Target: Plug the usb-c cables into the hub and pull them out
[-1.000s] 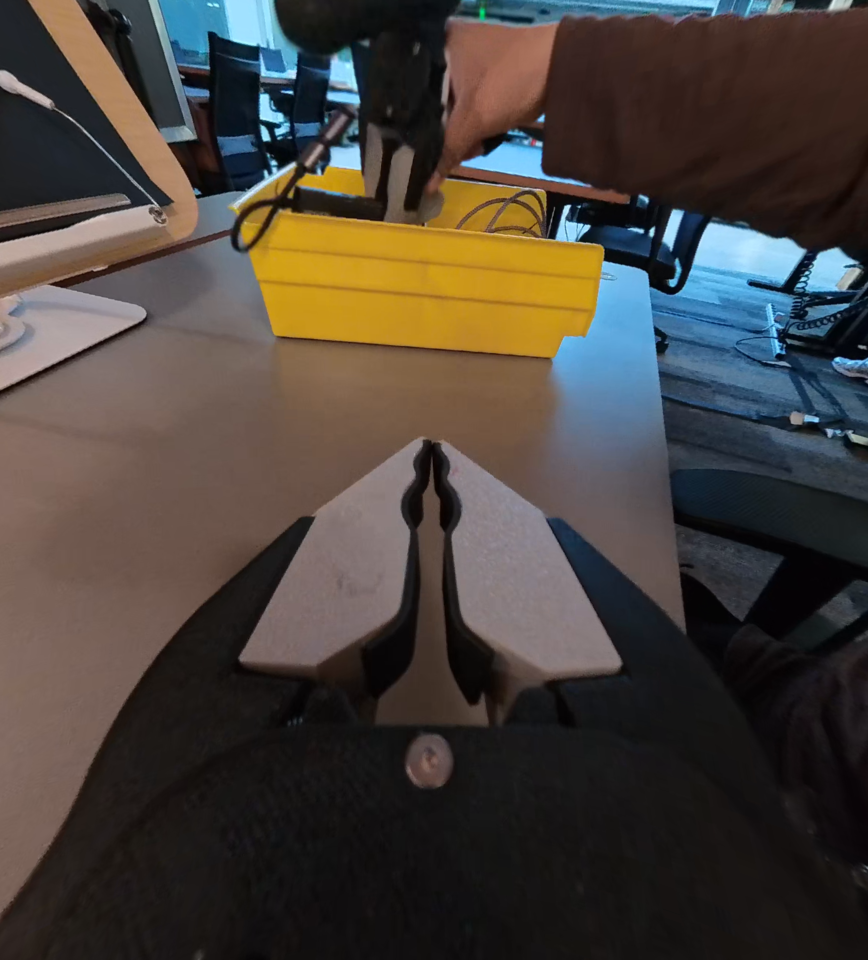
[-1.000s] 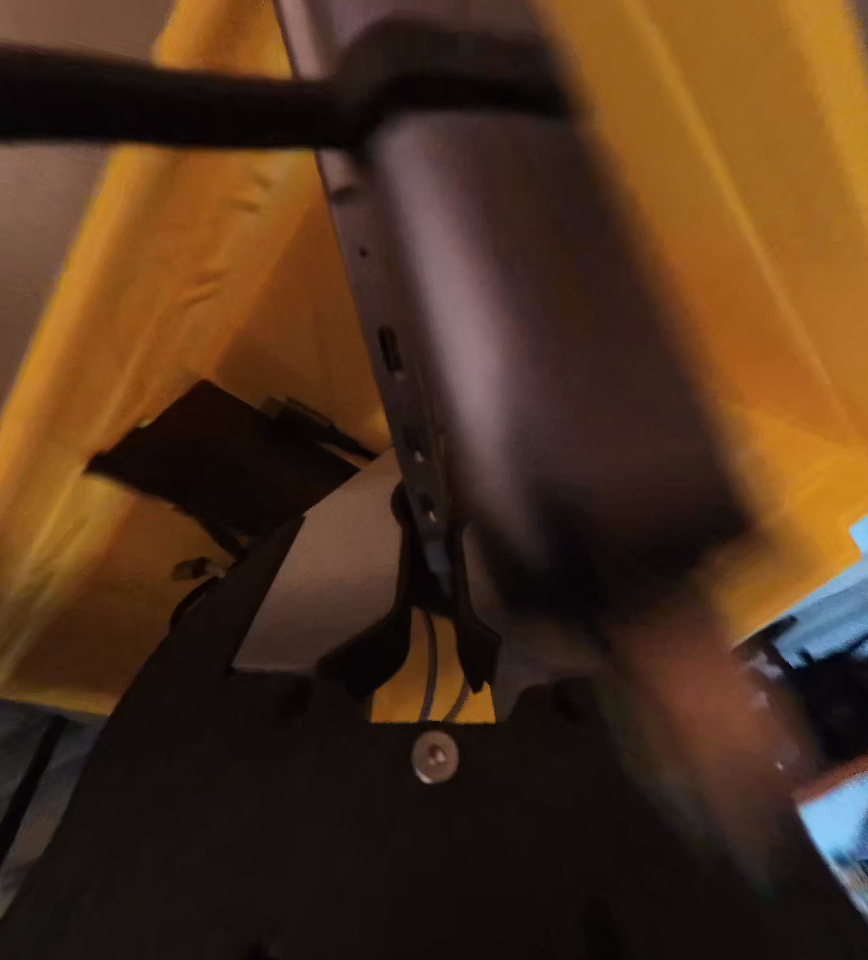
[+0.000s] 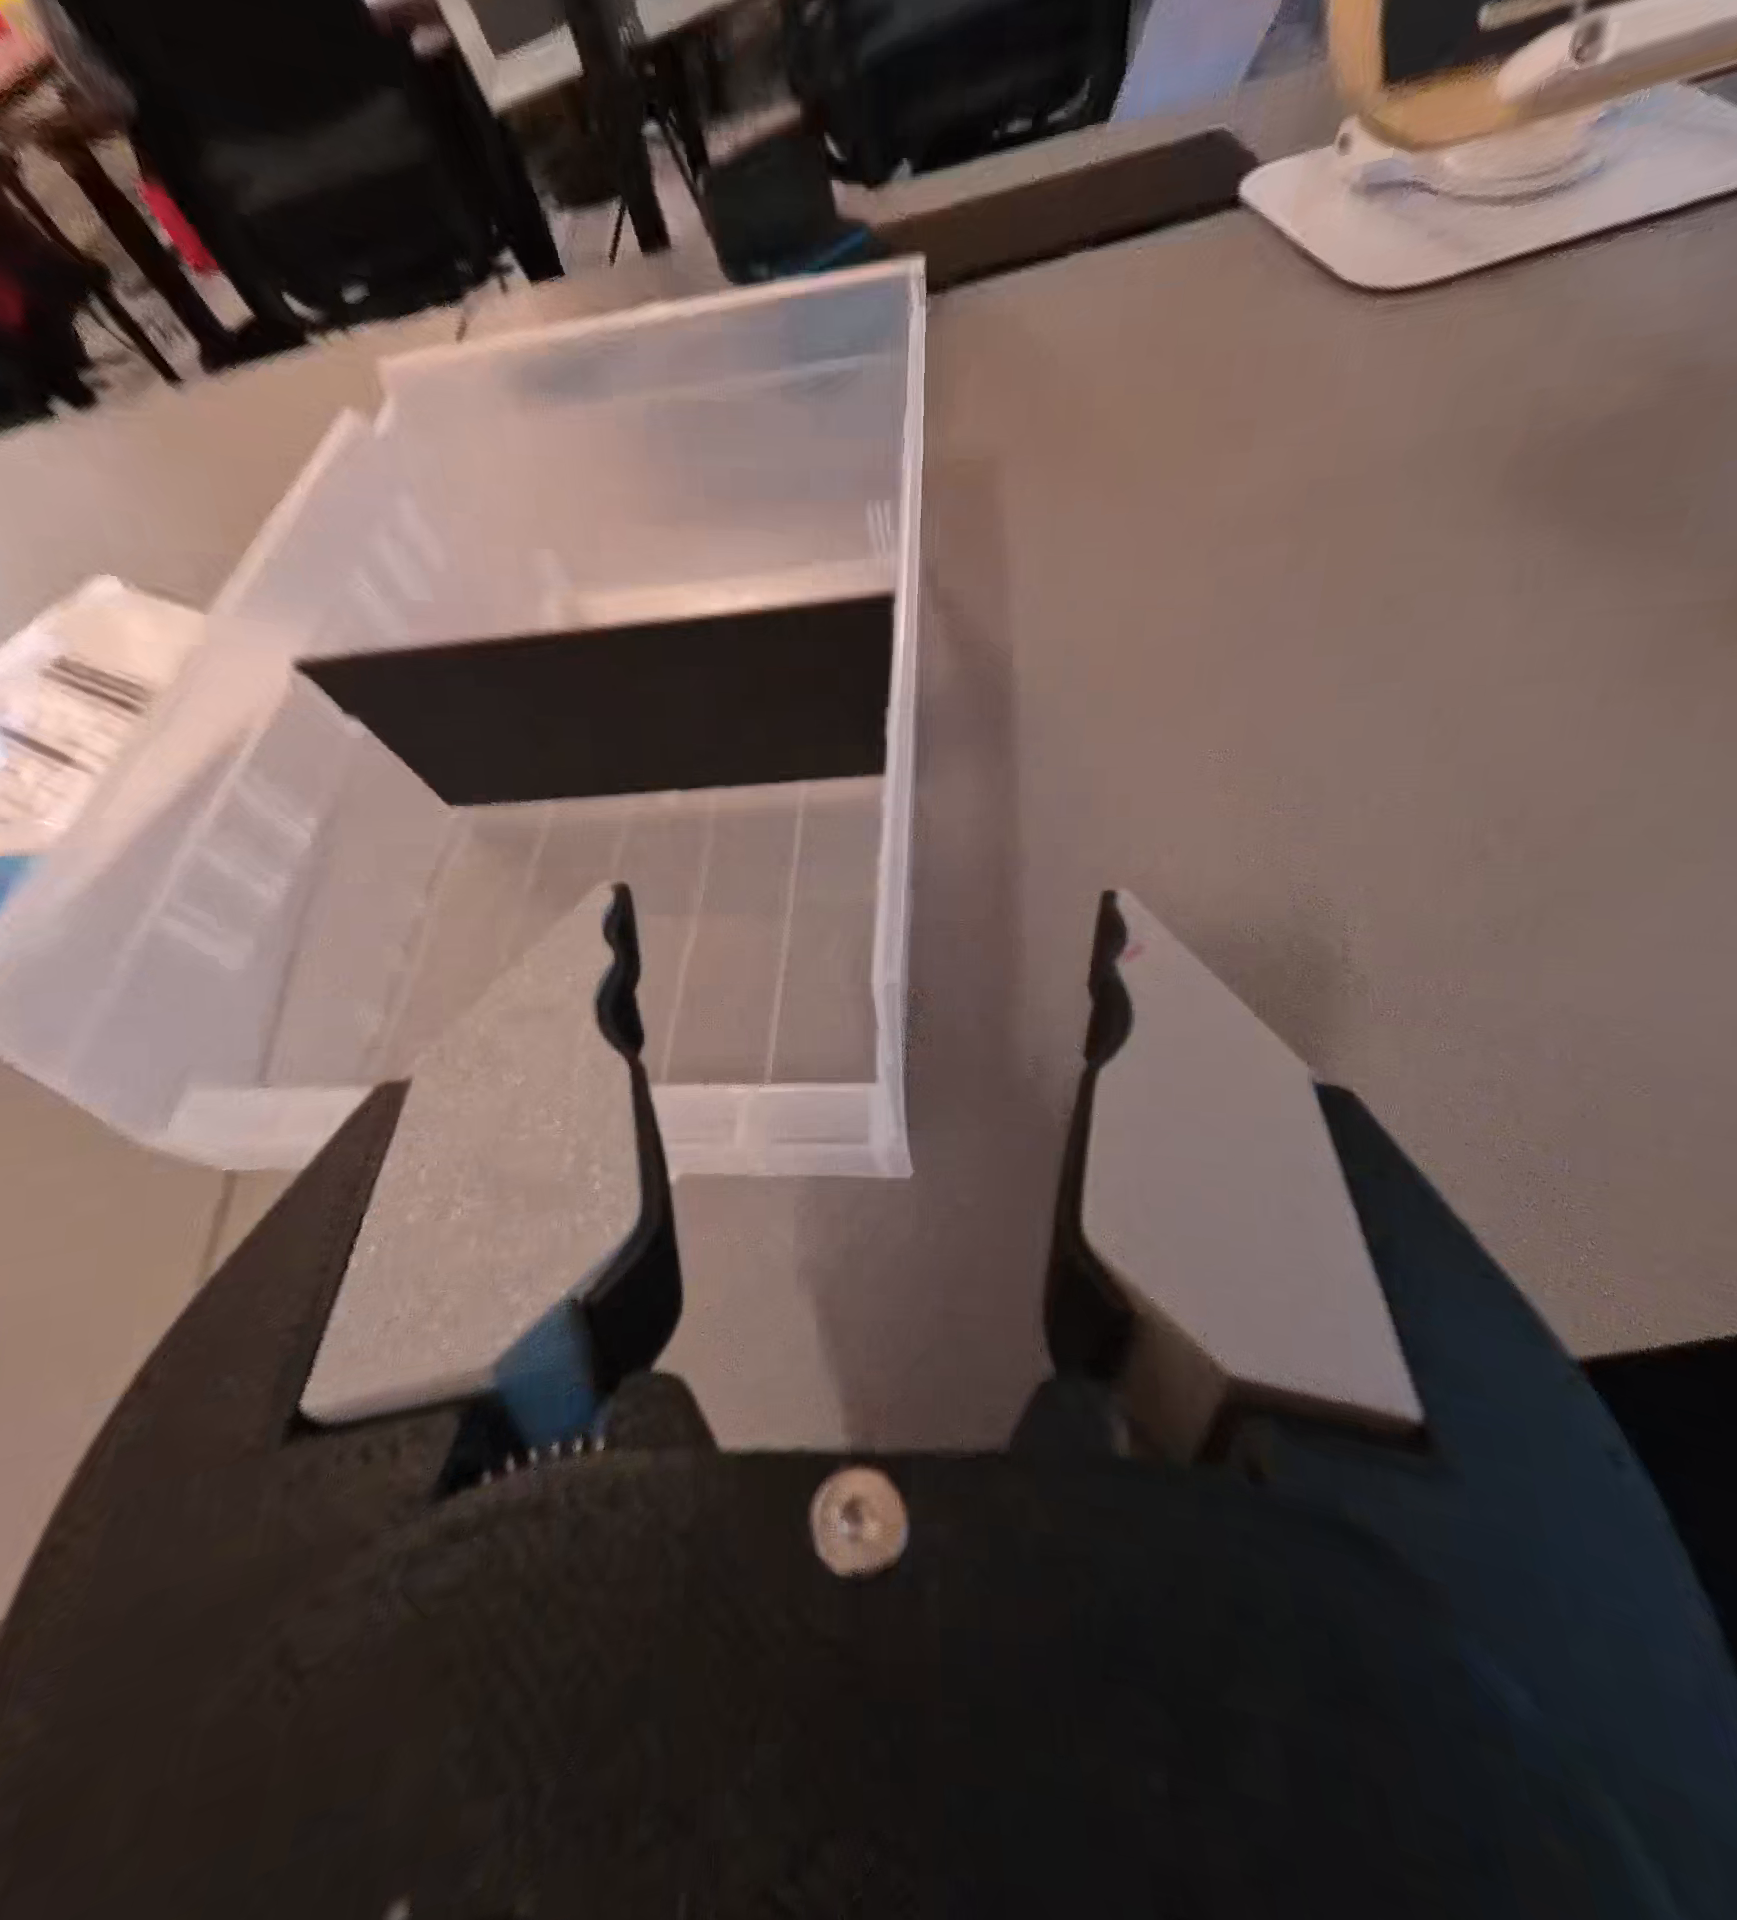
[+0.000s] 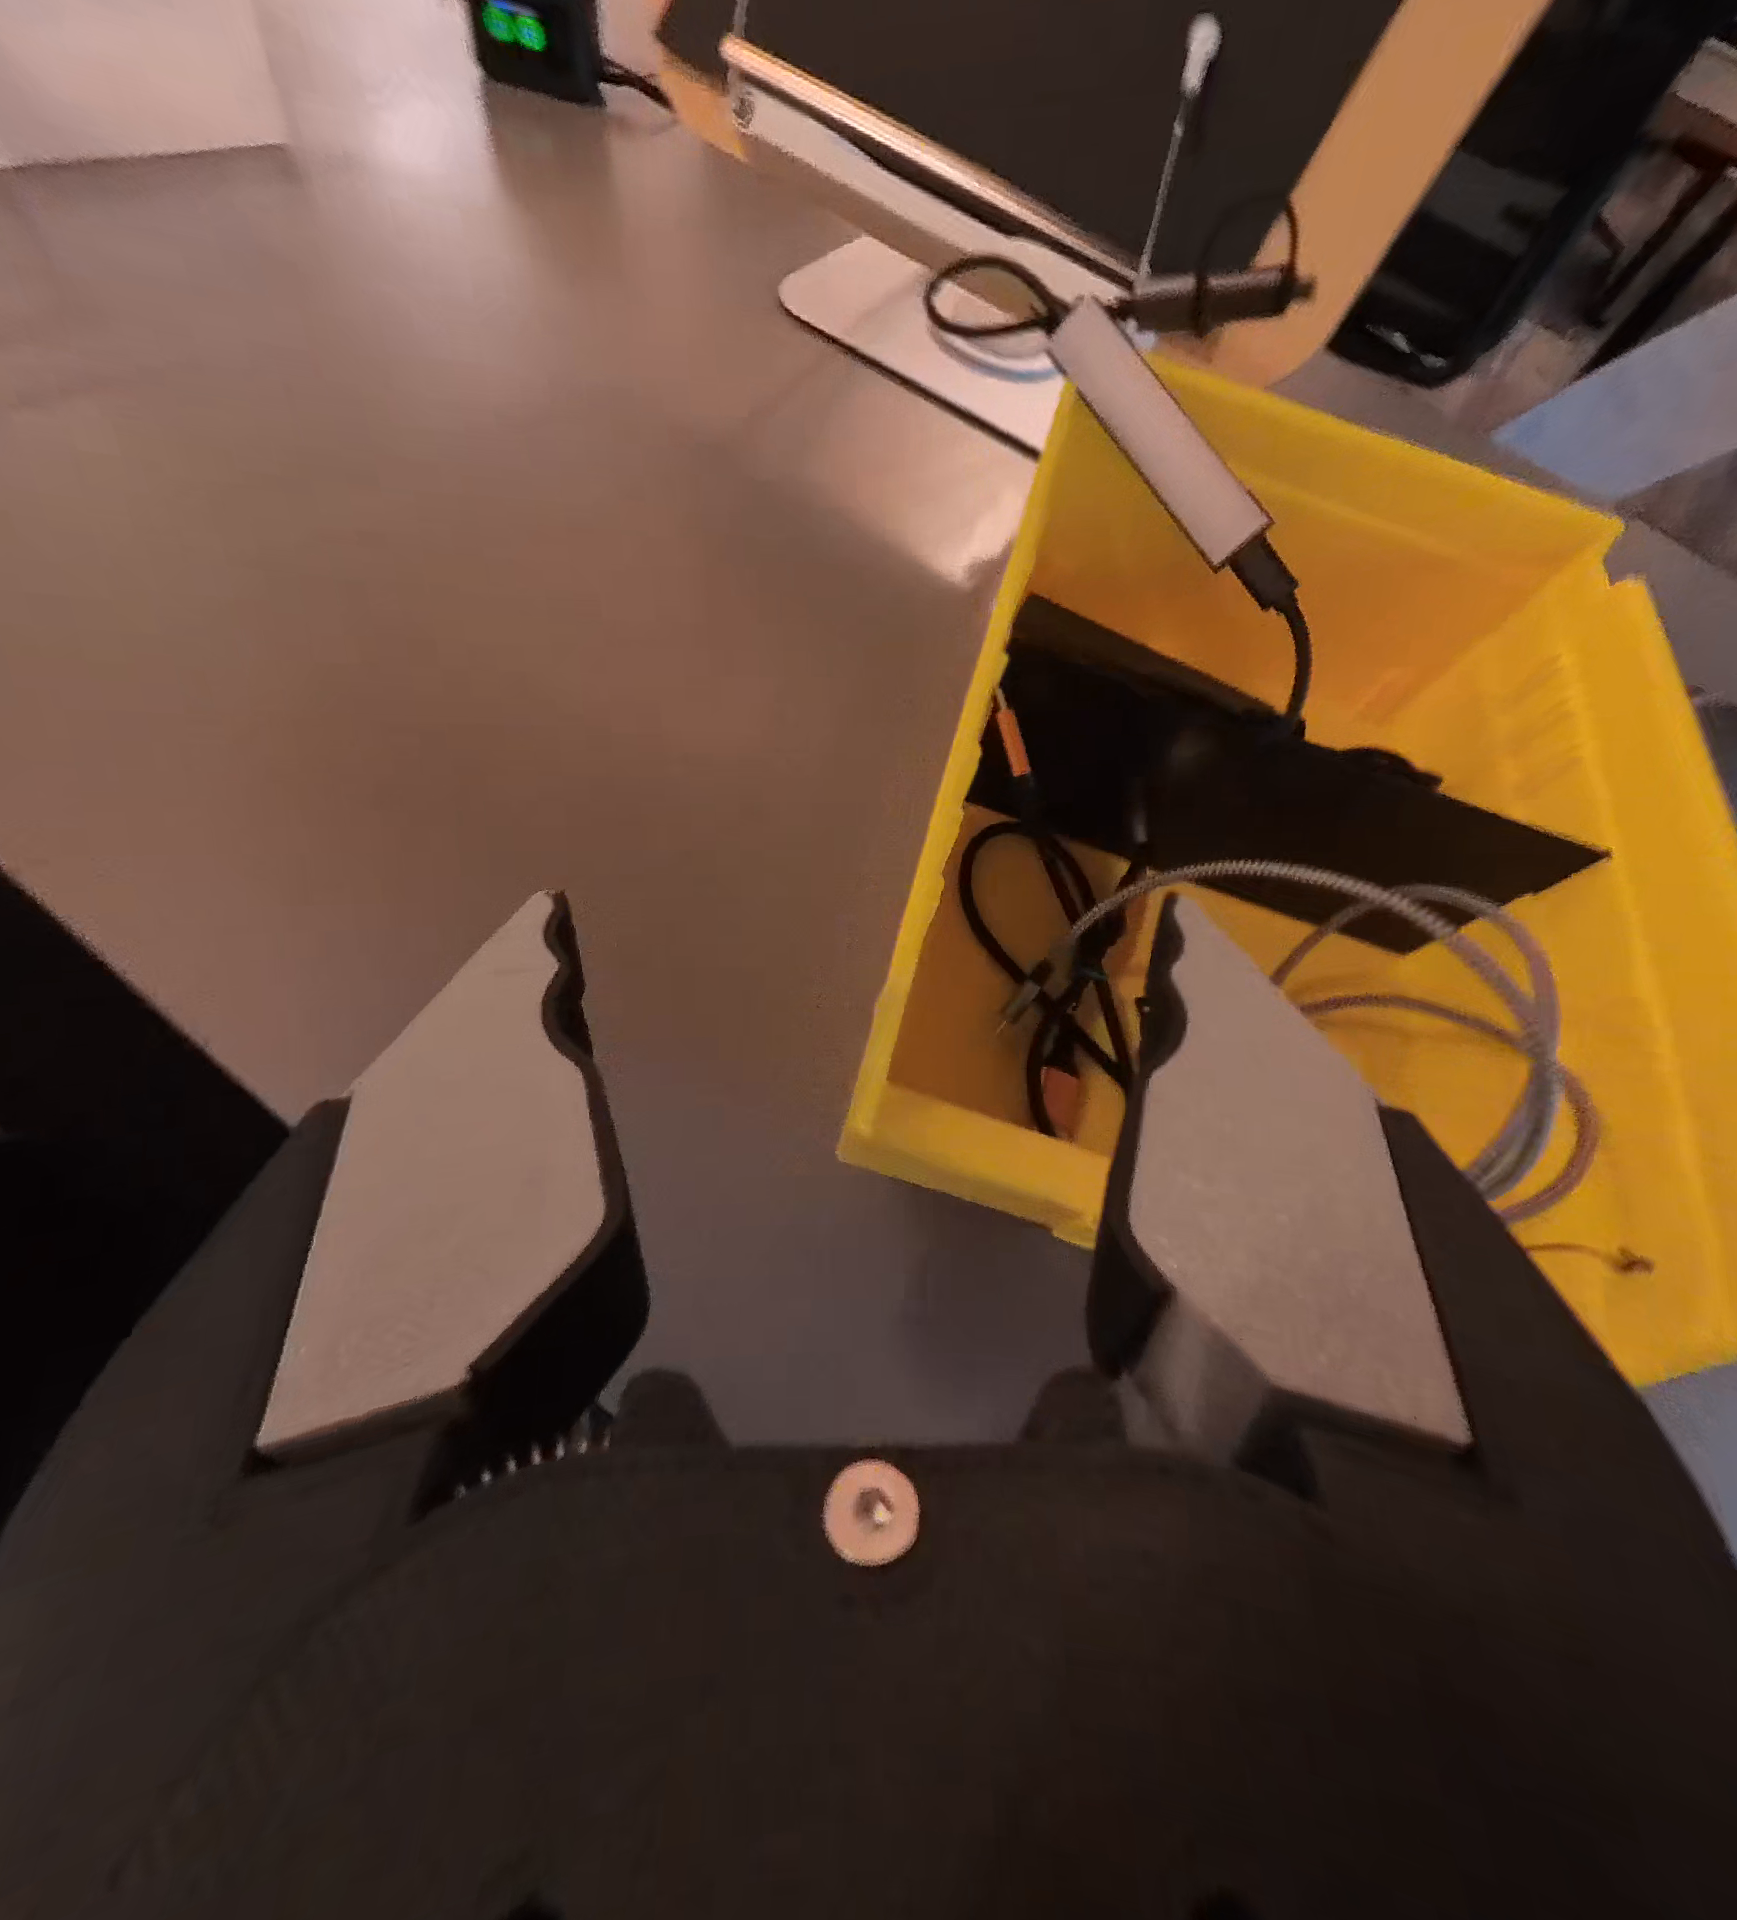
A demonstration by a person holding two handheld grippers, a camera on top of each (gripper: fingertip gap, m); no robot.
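Both claws gape empty: the left gripper [image 3: 862, 904] hovers above a clear bin [image 3: 900, 644]; ahead-right of the right gripper [image 4: 862, 914], the USB-C hub [image 4: 1160, 442] leans on the yellow bin [image 4: 957, 904] holding cables [image 4: 1446, 935].

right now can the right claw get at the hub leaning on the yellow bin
Probably yes. The right claw is open and empty, and the hub leans on the rim of the yellow bin with its upper side bare. Only its own black cable trails into the bin.
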